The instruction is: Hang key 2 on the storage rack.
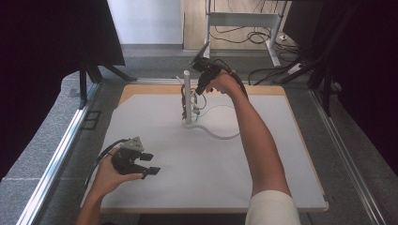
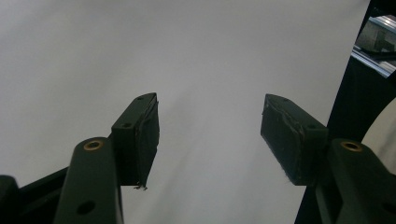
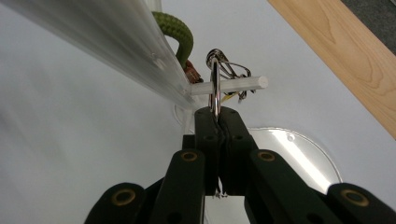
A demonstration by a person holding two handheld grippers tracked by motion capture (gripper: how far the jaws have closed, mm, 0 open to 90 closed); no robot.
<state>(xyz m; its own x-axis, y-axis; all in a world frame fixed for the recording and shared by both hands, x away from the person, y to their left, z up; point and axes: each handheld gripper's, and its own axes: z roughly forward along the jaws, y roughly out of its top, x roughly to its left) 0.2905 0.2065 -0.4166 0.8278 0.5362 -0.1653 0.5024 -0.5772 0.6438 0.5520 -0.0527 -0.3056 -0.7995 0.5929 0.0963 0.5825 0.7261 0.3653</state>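
Right gripper (image 3: 218, 114): jaws pinched tight on a metal ring (image 3: 214, 86), up at the stand's side peg (image 3: 233, 85).
Ring: threaded on the peg, w/ other wire bits behind it; hanging on or coming off? Can't tell.
Stand (image 1: 187, 96): clear post, far-centre of the white mat (image 1: 197, 159); green cord (image 3: 176, 30) looped near the top.
Left gripper (image 1: 149, 164): jaws wide apart, nothing between, idling low over the near-left mat.
Step, my guess: ring transfer at the peg.
Next: slide straight along the peg axis, keep ring square, don't snag the wires.
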